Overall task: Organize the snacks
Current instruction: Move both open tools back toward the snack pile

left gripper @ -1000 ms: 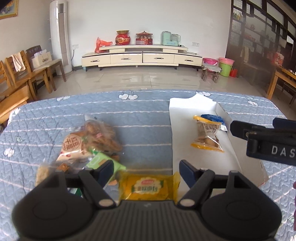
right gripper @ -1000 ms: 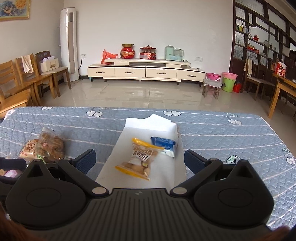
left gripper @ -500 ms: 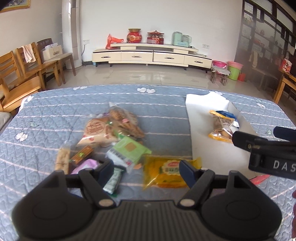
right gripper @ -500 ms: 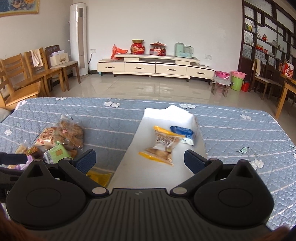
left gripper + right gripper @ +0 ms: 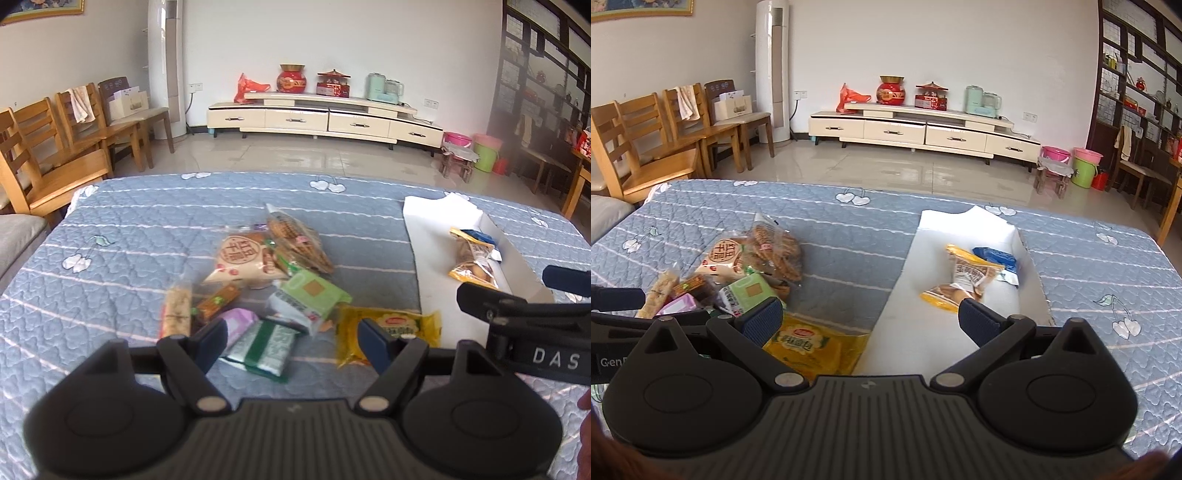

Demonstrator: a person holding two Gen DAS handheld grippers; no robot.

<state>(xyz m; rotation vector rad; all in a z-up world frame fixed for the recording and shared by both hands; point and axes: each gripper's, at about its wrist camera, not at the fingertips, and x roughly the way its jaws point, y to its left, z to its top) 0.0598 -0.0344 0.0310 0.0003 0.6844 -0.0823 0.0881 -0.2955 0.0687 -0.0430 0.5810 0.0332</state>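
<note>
The flat yellow plastic snack packet [image 5: 388, 334] lies on the blue quilted cloth [image 5: 122, 258], long side running left to right, its label facing up. It sits just beside the white cardboard box [image 5: 424, 258], between the box and the heap of mixed snack bags [image 5: 258, 273]. In the box lie a brown and yellow bread bag [image 5: 964, 280] and a small blue packet [image 5: 995, 258], touching each other.

The left gripper [image 5: 291, 338] has its two blue tips wide apart, and nothing is between them. The right gripper [image 5: 870, 315] is spread wide too and grips nothing.

Past the cloth are a shiny tiled floor [image 5: 295, 155], a long cream cabinet [image 5: 325, 120], wooden chairs [image 5: 48, 155] and a tall white air cooler [image 5: 166, 66].

A second ago the yellow packet lay right between the left tips. Now both grippers have pulled back, so more of the heap shows.
</note>
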